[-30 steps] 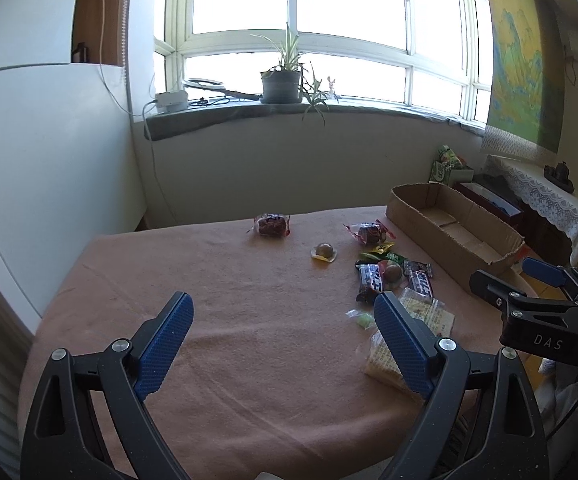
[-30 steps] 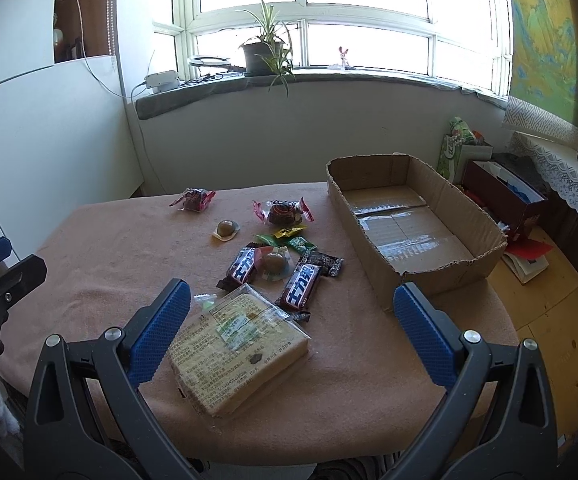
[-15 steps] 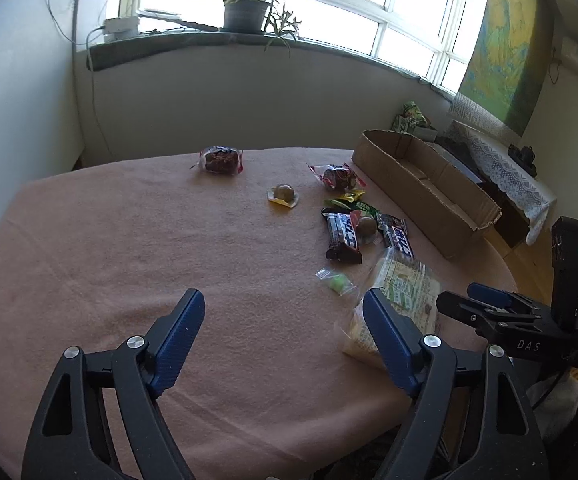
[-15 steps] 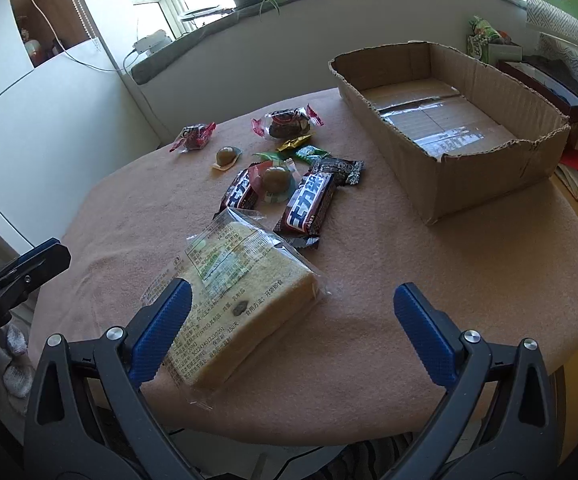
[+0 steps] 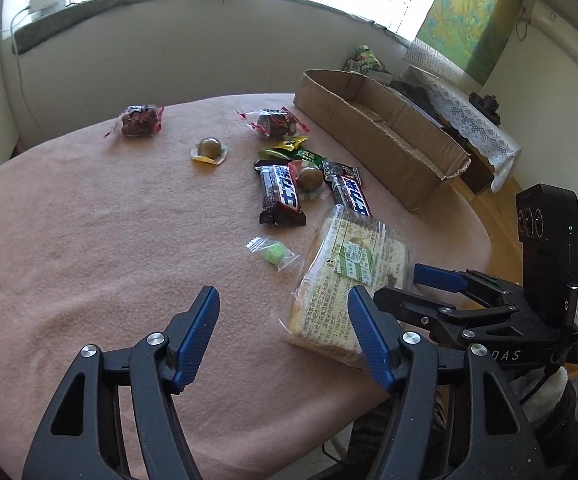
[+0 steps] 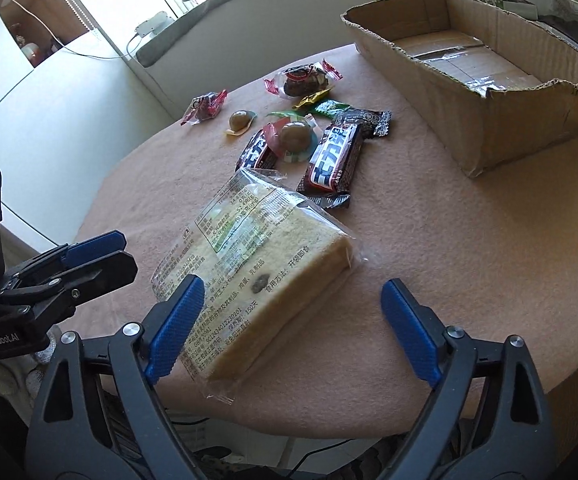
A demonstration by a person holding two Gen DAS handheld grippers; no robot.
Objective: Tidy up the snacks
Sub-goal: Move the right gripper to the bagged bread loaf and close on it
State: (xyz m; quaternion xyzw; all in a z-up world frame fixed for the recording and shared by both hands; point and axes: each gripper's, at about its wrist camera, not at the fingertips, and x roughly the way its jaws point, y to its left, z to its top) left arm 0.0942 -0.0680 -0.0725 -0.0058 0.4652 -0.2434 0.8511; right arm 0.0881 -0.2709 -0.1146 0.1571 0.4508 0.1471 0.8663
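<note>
On the pink table [image 5: 89, 216], snacks beside a cardboard box [image 6: 485, 80].
Only the left view shows the green candy [image 5: 273, 253]. Both grippers tilt down, jaws just narrowing: left gripper [image 5: 283, 336] holds nothing; right gripper [image 6: 289, 320] is open around the cake pack [image 6: 257, 264], not pressing.

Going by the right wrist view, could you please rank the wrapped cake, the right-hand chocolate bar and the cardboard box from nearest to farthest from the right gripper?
From the right gripper:
1. Wrapped cake, between its open jaws, toward the left.
2. Chocolate bar, beyond the cake, centre.
3. Cardboard box, far right, empty.
</note>
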